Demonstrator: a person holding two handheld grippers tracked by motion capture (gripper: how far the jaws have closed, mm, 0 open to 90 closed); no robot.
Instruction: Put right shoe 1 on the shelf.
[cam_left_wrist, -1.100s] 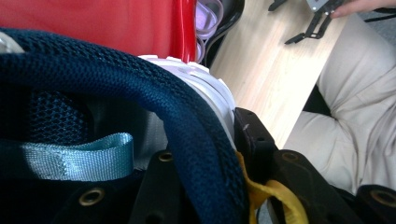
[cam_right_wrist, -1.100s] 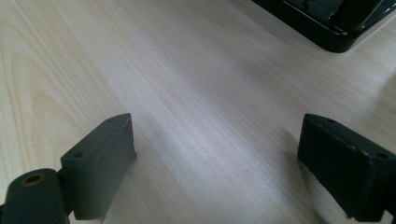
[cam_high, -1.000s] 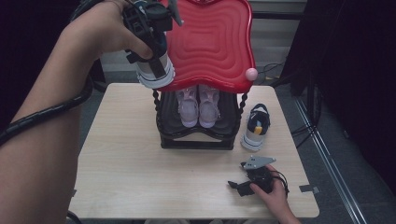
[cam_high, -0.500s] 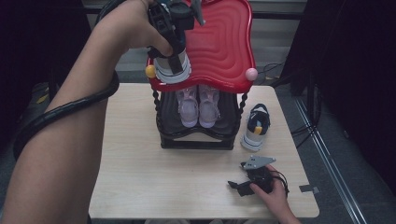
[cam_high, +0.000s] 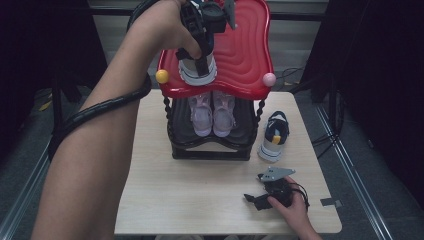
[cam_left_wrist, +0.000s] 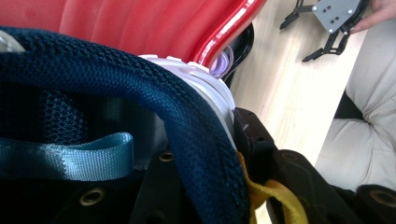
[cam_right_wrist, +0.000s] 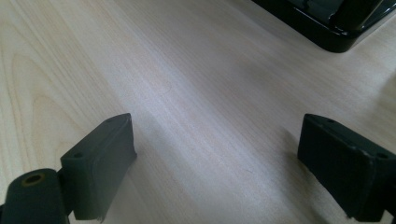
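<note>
- Four shoes showed in all: one navy-and-white sneaker clamped in the left gripper, one matching sneaker standing on the desk, and a pair of pale lilac shoes on the lower shelf of the rack.
- There was one shoe rack, black below, with a red wavy top tray carrying two knobs, a yellow knob and a pink knob.
- Two grippers were in use. The left one held the sneaker by its navy mesh collar, directly below itself, with the white sole at the tray's front rim.
- The right gripper rested on the desk with its jaws spread wide and nothing between them; the rack's black base lay ahead of it and to its right.
- Compared with half a second earlier, the left gripper and its sneaker had shifted rightwards over the red tray, from near the yellow knob towards the tray's front middle.
- The right gripper, the desk sneaker and the lilac pair had not moved.
</note>
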